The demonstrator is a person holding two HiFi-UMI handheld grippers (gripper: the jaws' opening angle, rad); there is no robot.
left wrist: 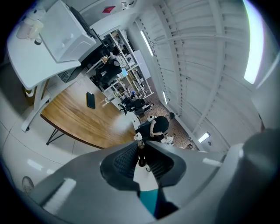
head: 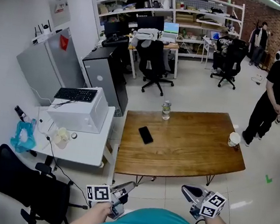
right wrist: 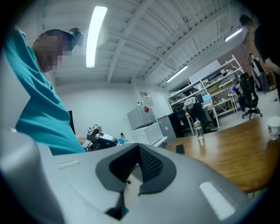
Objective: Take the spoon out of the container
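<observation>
Before you stands a brown wooden surface [head: 186, 151] on the pale floor of an open office, with shelves and desks along the far wall. On the surface three things lie well apart from each other: a black phone [head: 145, 135] lies flat left of the middle, a clear bottle [head: 166, 110] stands upright near the far edge, and a white cup-like container [head: 234, 140] stands at the right edge. The container is too small in the head view to see into it, so I cannot tell if the spoon is inside. You hold both claws low and close to your body, on the near side of the surface and well apart from the container. Your left claw [head: 130, 185] points toward the near edge of the surface. In the left gripper view its jaws are drawn together and nothing is between them. Your right claw [head: 186, 190] is further to the right, and in the right gripper view its jaws are also together with nothing between them. A person in black [head: 278, 89] stands on the floor just beyond the right end of the surface. A white desk [head: 91, 153] stands just beside the surface's left end.
</observation>
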